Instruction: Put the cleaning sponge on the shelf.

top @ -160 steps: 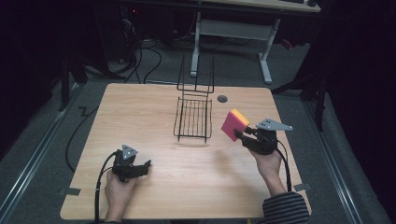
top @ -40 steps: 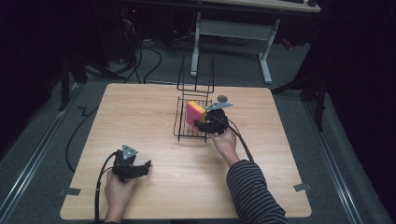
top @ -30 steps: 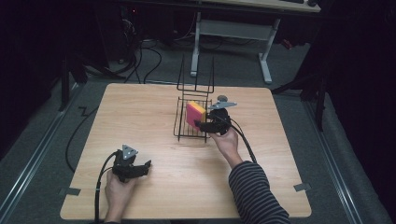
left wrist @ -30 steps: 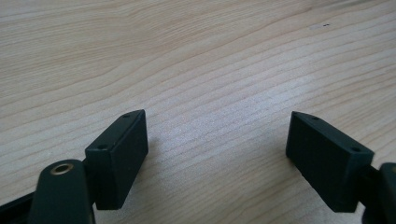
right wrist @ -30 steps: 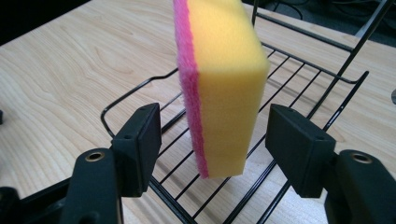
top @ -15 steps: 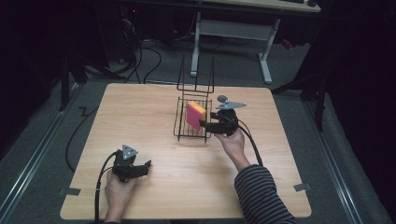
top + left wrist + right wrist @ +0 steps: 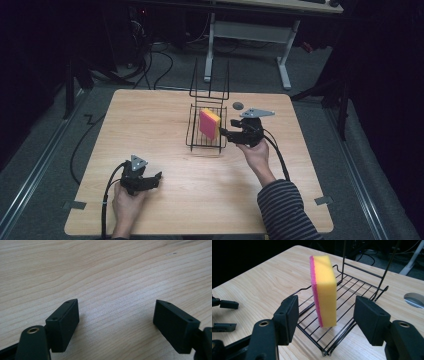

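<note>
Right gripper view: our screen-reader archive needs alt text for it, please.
A yellow and pink sponge stands on edge in a black wire rack on a wooden table. The right claw is open just in front of it, one jaw on each side, touching nothing.

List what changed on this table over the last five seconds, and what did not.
The right claw carried the sponge from the table's right side leftward into the wire rack, let it go, and pulled back a little. The sponge now stands on edge in the rack, between the open jaws but not touching them. The left claw, open over the table, and the rack stayed put.
</note>
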Action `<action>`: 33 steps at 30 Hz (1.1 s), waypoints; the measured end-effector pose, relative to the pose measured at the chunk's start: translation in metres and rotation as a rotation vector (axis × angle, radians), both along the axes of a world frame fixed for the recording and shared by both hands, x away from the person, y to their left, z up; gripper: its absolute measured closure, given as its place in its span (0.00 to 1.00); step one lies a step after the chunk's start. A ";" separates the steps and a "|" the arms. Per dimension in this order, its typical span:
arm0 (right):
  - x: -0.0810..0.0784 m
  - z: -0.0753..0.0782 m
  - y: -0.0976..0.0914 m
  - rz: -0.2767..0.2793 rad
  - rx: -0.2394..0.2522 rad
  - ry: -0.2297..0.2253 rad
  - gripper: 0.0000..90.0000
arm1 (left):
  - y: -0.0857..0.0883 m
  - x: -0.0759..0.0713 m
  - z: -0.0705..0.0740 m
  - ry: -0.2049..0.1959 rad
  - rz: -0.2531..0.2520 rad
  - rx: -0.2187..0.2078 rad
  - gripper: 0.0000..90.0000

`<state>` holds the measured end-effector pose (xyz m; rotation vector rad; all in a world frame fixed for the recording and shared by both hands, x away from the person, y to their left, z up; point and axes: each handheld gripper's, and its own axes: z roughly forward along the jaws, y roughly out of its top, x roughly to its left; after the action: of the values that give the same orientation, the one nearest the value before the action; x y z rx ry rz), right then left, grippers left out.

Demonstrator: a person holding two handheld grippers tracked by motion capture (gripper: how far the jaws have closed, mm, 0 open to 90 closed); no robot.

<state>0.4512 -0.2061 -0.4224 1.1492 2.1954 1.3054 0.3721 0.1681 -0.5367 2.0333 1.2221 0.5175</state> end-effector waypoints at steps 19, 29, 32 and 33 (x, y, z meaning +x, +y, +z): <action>-0.017 0.009 -0.033 -0.046 0.028 -0.025 0.43 | 0.000 0.000 0.000 -0.001 0.000 0.001 0.24; -0.029 0.018 -0.050 -0.068 0.041 -0.044 0.43 | 0.000 0.000 0.000 -0.001 0.000 0.001 0.24; -0.033 0.019 -0.055 -0.075 0.050 -0.057 0.44 | 0.000 0.000 0.000 -0.001 0.000 0.001 0.24; -0.035 0.018 -0.057 -0.077 0.061 -0.055 0.44 | 0.000 0.000 0.000 -0.001 0.000 0.001 0.24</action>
<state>0.4166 -0.2635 -0.4044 1.1935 2.0645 1.3631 0.3721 0.1679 -0.5367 2.0333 1.2219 0.5192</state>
